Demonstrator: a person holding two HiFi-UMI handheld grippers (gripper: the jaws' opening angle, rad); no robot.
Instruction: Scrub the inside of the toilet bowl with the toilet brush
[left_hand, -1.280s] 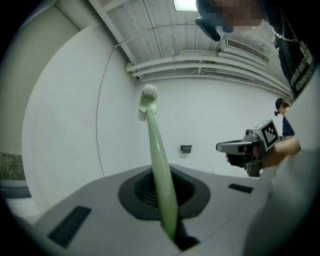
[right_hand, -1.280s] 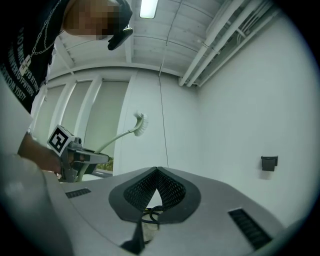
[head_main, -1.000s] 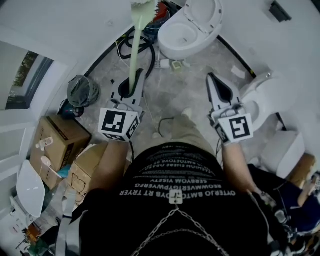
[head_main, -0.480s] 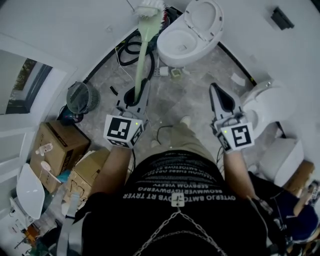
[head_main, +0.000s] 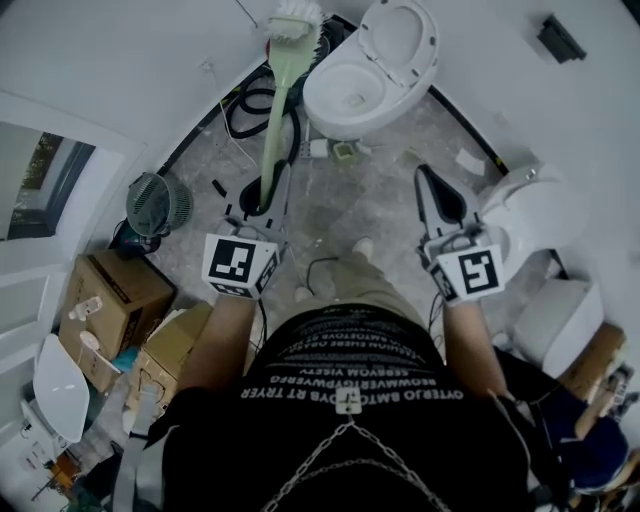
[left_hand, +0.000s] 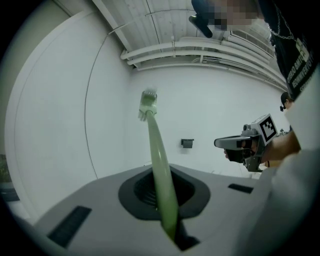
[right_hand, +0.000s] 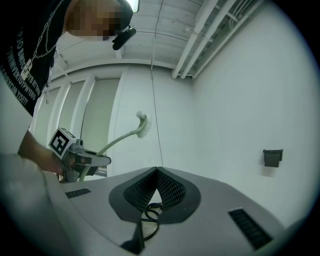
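The pale green toilet brush (head_main: 281, 90) points away from me, its white bristle head (head_main: 295, 18) up by the wall, left of the toilet. My left gripper (head_main: 270, 187) is shut on the lower end of its handle (left_hand: 161, 170), which runs up to the bristles (left_hand: 148, 103). The white toilet (head_main: 345, 95) stands ahead with its lid raised and its bowl open, apart from the brush. My right gripper (head_main: 424, 177) is held level to the right, shut (right_hand: 156, 171) with nothing in it.
A second white toilet (head_main: 535, 215) stands close on the right. On the floor lie a black hose (head_main: 245, 100), a round fan (head_main: 152, 205), cardboard boxes (head_main: 110, 290) at the left, and small items (head_main: 345, 150) near the toilet base.
Both grippers keep nearly the same pose. The brush stays raised; its bristle head has come further into view, and the toilet sits slightly nearer and more to the left.
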